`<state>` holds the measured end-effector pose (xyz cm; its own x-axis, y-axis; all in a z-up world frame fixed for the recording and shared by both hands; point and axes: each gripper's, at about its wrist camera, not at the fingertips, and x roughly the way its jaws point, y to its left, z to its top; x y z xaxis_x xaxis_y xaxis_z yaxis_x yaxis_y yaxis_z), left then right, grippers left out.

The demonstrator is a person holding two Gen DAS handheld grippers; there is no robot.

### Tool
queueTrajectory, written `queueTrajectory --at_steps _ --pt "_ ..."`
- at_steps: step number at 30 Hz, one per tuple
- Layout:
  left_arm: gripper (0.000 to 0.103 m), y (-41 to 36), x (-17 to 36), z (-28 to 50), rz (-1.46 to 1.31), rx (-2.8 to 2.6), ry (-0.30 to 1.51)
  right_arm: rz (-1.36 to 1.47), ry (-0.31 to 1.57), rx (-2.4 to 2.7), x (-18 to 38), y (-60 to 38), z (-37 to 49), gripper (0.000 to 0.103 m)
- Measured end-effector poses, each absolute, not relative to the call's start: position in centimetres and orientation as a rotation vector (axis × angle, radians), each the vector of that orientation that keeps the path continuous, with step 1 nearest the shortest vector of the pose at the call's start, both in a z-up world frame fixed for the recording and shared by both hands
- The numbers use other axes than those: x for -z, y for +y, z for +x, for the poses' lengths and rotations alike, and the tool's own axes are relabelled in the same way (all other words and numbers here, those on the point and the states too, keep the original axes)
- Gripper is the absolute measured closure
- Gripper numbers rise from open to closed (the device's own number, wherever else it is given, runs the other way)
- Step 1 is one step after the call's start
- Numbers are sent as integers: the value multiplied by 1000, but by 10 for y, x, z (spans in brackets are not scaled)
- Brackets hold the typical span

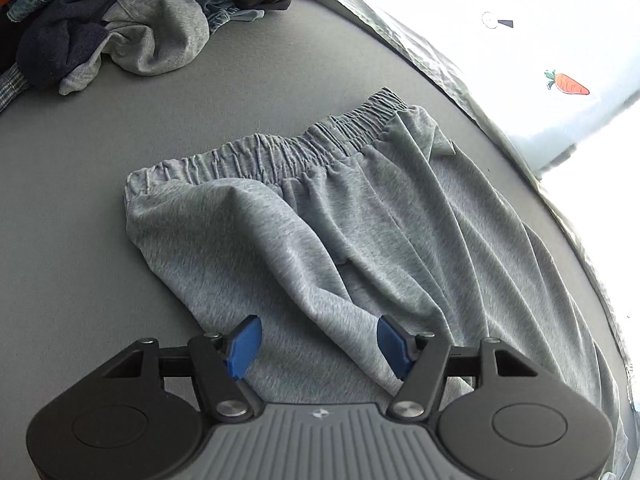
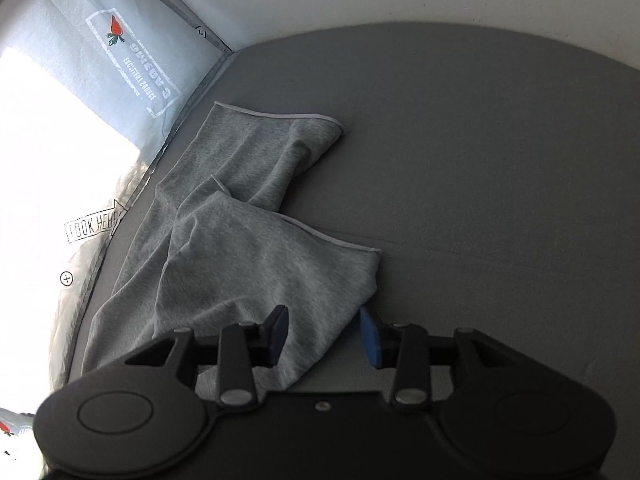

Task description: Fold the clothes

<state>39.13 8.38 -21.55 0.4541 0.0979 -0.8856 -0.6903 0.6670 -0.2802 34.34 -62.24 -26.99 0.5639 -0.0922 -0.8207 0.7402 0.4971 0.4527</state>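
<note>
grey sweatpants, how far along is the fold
Done: the grey sweatpants lie on the grey table, waistband flat, legs still wrinkled and crossed. In hand: nothing; left gripper and right gripper are open over the cloth. Left: every fold, plus the pile of clothes.

a grey table top (image 1: 80, 208), a carrot sticker (image 1: 567, 83) on the bright panel, a "look here" label (image 2: 93, 227).
</note>
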Motion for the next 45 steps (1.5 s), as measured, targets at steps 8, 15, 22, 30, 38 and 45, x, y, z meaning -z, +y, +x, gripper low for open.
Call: queueTrajectory --at_steps 8,15,22,30,38,45 --pt "39 85 227 416 -675 -546 1038 917 779 534 239 -634 385 100" --pt "56 87 237 416 -678 -574 1051 932 712 448 207 -642 435 100" --pt "58 89 238 412 -695 -567 1030 1018 533 196 165 -631 518 62" --pt "58 81 238 415 -640 -578 1031 881 711 379 223 -619 481 67" --pt "71 75 237 417 -578 -621 1041 924 825 382 278 -606 451 71" --pt "98 84 224 407 -642 -592 975 775 746 337 250 -579 460 100"
